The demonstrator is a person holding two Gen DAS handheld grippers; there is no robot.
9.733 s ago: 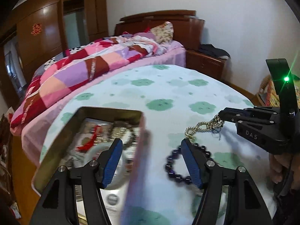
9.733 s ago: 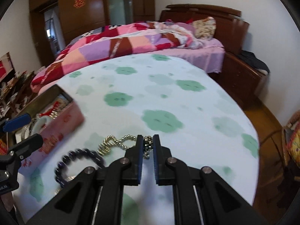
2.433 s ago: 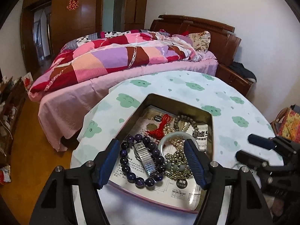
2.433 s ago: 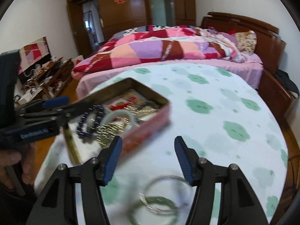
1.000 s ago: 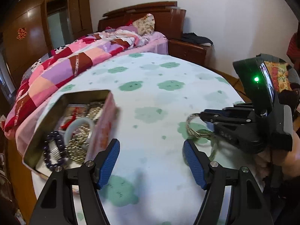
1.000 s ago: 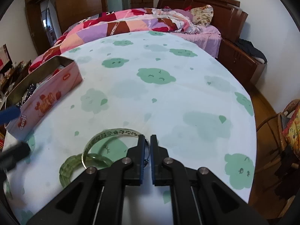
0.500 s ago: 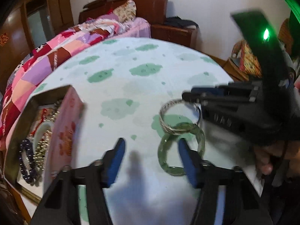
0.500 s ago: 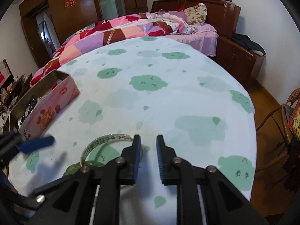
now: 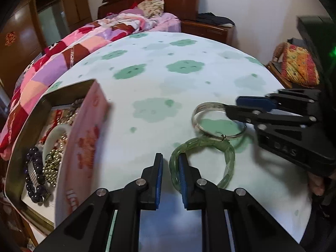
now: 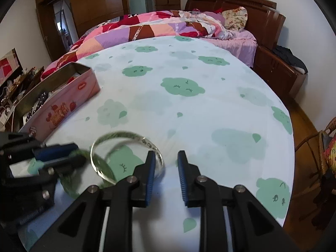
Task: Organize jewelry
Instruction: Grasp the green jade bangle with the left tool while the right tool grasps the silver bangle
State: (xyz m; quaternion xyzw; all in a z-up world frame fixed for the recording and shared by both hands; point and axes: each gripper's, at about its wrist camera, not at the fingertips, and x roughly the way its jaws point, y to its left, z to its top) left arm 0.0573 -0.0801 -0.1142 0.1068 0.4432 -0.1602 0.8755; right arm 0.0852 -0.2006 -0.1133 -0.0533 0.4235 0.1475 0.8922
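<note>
A green jade bangle (image 9: 227, 159) lies on the tablecloth. My left gripper (image 9: 170, 163) has closed around its near rim. A silver bangle (image 9: 198, 113) lies just beyond it, also in the right wrist view (image 10: 126, 135). My right gripper (image 10: 166, 163) is open with its left finger at the silver bangle's rim; it also shows in the left wrist view (image 9: 241, 107). The pink tin (image 9: 84, 138) with beads, a white bangle and chains stands at the left.
The round table with a green cloud-print cloth (image 10: 189, 88) drops off at the right to a wooden floor. A bed with a patchwork quilt (image 10: 159, 27) lies behind. A chair with a patterned cushion (image 9: 298, 65) stands at the right.
My left gripper has moved in and closed on the green bangle. My right gripper has opened off the silver bangle, which rests on the cloth.
</note>
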